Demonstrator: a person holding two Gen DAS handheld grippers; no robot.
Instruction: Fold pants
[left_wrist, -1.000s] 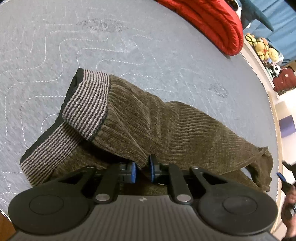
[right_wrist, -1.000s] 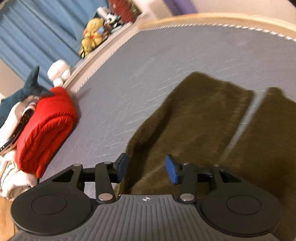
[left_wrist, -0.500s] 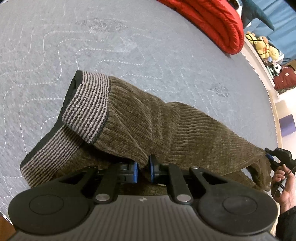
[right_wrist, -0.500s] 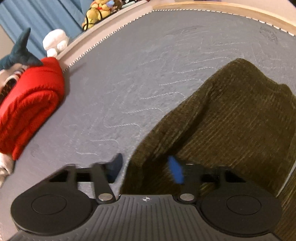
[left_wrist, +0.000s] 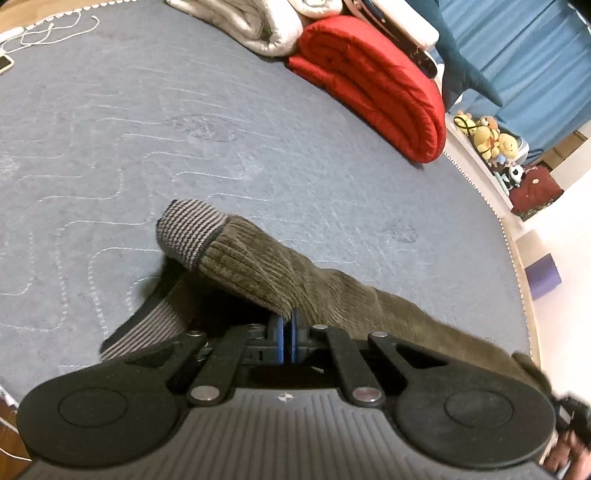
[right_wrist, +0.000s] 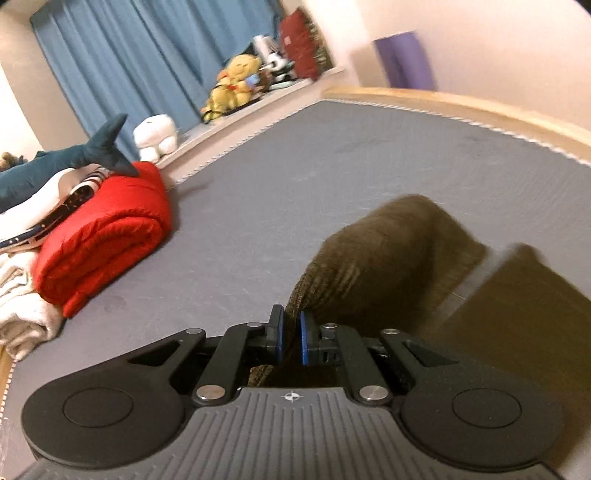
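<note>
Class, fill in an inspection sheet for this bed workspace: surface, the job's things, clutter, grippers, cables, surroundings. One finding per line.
Surface: grey quilted mattress, wavy stitching, wooden frame at its edge.
Job's things: brown corduroy pants, striped waistband lifted and folded over; legs blurred in the right wrist view.
Clutter: rolled red blanket, pale bedding, blue shark plush.
Grippers: left gripper jaws shut on the pants; right gripper jaws shut on a pants edge.
Cables: white cord and a phone at the far corner.
Surroundings: blue curtains, yellow plush toy on a ledge, purple box.
</note>
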